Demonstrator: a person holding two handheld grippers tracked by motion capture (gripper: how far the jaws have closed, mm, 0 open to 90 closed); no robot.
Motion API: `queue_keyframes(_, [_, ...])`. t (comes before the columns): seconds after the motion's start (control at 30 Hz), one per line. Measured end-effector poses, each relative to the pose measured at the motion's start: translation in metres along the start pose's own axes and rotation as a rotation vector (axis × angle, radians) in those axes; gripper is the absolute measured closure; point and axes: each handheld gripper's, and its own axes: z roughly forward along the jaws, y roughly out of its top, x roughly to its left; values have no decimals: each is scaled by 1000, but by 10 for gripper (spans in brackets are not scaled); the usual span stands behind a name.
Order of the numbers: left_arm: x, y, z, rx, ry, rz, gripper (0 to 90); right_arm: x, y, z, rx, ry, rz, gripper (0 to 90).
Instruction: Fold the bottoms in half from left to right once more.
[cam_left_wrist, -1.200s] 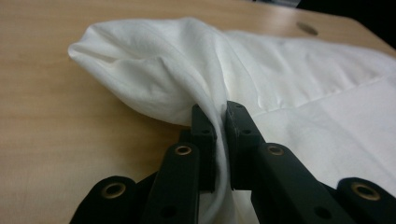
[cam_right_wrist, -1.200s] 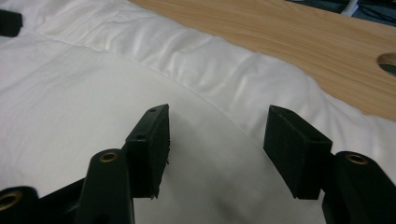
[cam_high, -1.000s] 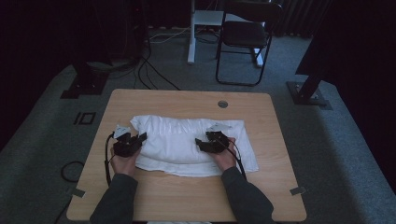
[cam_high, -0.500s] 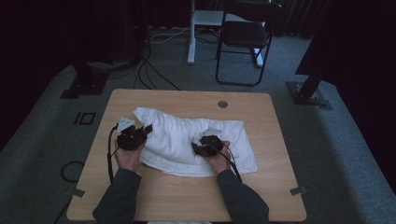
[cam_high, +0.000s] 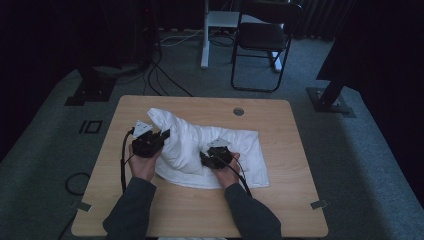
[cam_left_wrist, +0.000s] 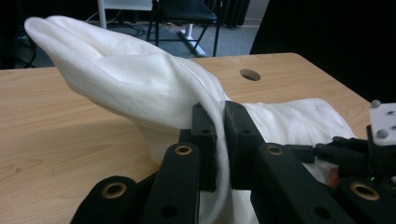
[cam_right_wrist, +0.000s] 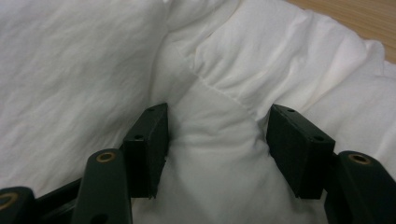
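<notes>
A white cloth (cam_high: 235, 150) lies on the wooden table (cam_high: 295, 200). My left gripper (cam_high: 159, 137) is shut on the cloth's left edge (cam_left_wrist: 222, 140) and holds it up, so that the raised part (cam_left_wrist: 121, 79) arches over toward the right. My right gripper (cam_high: 206, 160) rests on the flat part of the cloth, near its front middle. Its jaws stand apart, tips set into the cloth, and a soft hump (cam_right_wrist: 217, 140) rises between the pads (cam_right_wrist: 152, 140). The right gripper also shows at the lower right of the left gripper view (cam_left_wrist: 355, 154).
A round cable hole (cam_high: 238, 111) sits in the table's far right part. Bare wood (cam_high: 200, 215) runs along the near edge. Beyond the table stand a black chair (cam_high: 262, 40), a white post (cam_high: 205, 35) and floor cables (cam_high: 165, 75).
My left gripper has risen and swung right with the cloth's left edge, folding that side up and over. My right gripper has slid left across the cloth, jaws unchanged.
</notes>
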Motion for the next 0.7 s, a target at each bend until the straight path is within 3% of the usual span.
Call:
queue_keyframes(0.27, [-8, 2, 4, 3, -7, 20, 840, 12, 1, 5, -24, 0, 4, 388])
queue_keyframes(0.43, [-7, 3, 4, 5, -5, 23, 840, 2, 6, -3, -24, 82, 4, 385])
queue_keyframes(0.53, [-8, 3, 4, 7, 0, 27, 840, -8, 8, -22, -70, 101, -20, 486])
queue_keyframes(0.6, [-8, 3, 4, 5, 1, 26, 840, -16, 7, -35, -98, 78, -30, 596])
queue_keyframes(0.7, [-10, 5, 4, 4, -2, 31, 840, -28, -1, -47, -104, 46, -35, 652])
